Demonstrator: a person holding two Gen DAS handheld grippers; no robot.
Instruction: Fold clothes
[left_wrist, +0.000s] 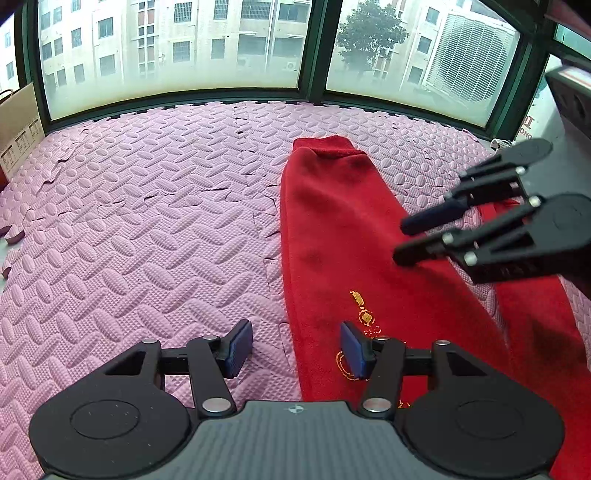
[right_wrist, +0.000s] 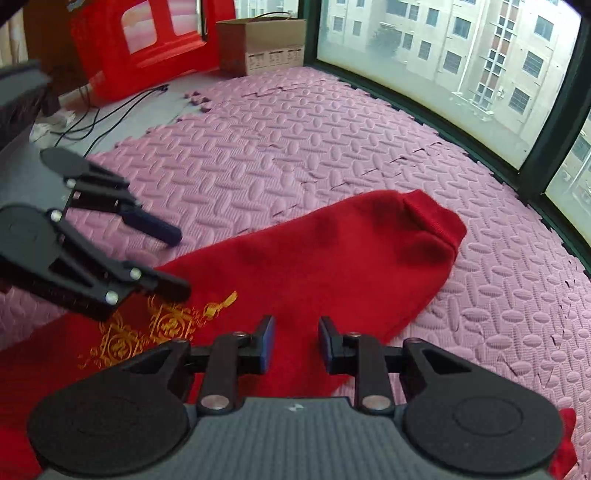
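A: Where is the garment (left_wrist: 332, 229) lying, relative to the claws?

B: It is lying flat on the pink mat (left_wrist: 147, 221); its sleeve is stretching away ahead of both claws, the cuff at the far end. The left claw (left_wrist: 295, 349) is hovering over the sleeve's left edge; one pad is sitting over red cloth, the other over bare mat. The right claw (right_wrist: 295, 341) is hanging above the cloth just behind the gold embroidery (right_wrist: 162, 325), which is lying off to its left.

A: Are they gripping anything?

B: No; the left claw's jaws are standing apart with nothing between them; the right claw's jaws are standing narrowly apart, also empty, over the cloth.

A: Why is the sleeve laid out like that?

B: I am guessing it is spread straight so it can be folded across the body; both claws are pointing down at it, probably lining up to pinch an edge.

A: And the materials?

B: The cloth is looking soft and fleecy, with dark brushed patches where the nap is lying differently; the cuff is looking ribbed. The mat is foam, embossed with oval ridges, its tiles interlocking along jigsaw seams, some gaping. The claw pads are looking like blue rubber on black plastic links.
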